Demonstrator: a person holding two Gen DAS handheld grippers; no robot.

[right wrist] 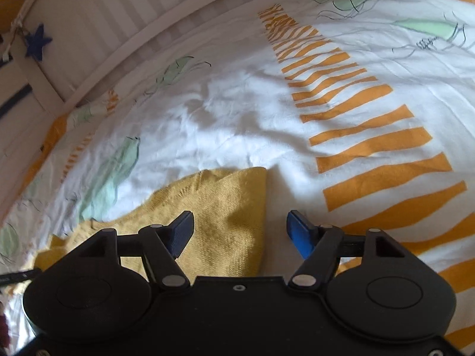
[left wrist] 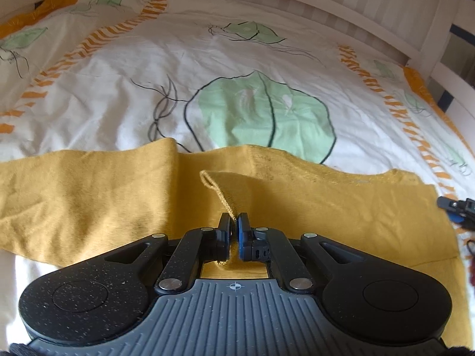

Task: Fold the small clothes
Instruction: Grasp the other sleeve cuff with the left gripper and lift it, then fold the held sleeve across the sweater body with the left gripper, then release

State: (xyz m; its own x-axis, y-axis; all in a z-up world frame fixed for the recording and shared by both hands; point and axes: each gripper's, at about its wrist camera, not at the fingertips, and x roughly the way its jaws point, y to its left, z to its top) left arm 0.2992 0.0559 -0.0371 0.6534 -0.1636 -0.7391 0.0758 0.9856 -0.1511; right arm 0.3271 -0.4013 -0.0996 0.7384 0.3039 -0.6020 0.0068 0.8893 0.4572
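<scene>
A mustard-yellow garment point(left wrist: 98, 195) lies spread across the near part of a bed covered by a white duvet point(left wrist: 142, 83) printed with green leaves and bands of orange stripes. In the left wrist view the cloth runs nearly from the left edge of the bed to the right, its far hem wavy and its surface softly creased, with a raised fold standing up in the middle. The left gripper point(left wrist: 234, 222) is clenched on that fold: its two dark fingers meet with a hemmed edge of the yellow fabric pinched between them, the ribbed trim rising from the jaws in a small loop. At the right edge of the same view the blue-tipped end of the other tool shows just past the garment's right end, over the duvet. In the right wrist view the right gripper point(right wrist: 240, 231) is released, its fingers point(right wrist: 299, 233) spread wide apart and holding nothing; a rounded corner of the yellow garment lies beneath and between them, mostly toward its left finger, while the right finger hangs over bare white duvet near the orange stripes. A white slatted bed frame point(right wrist: 98, 26) borders the far side of the bed, and a small blue star point(right wrist: 37, 41) hangs on it at the upper left.
</scene>
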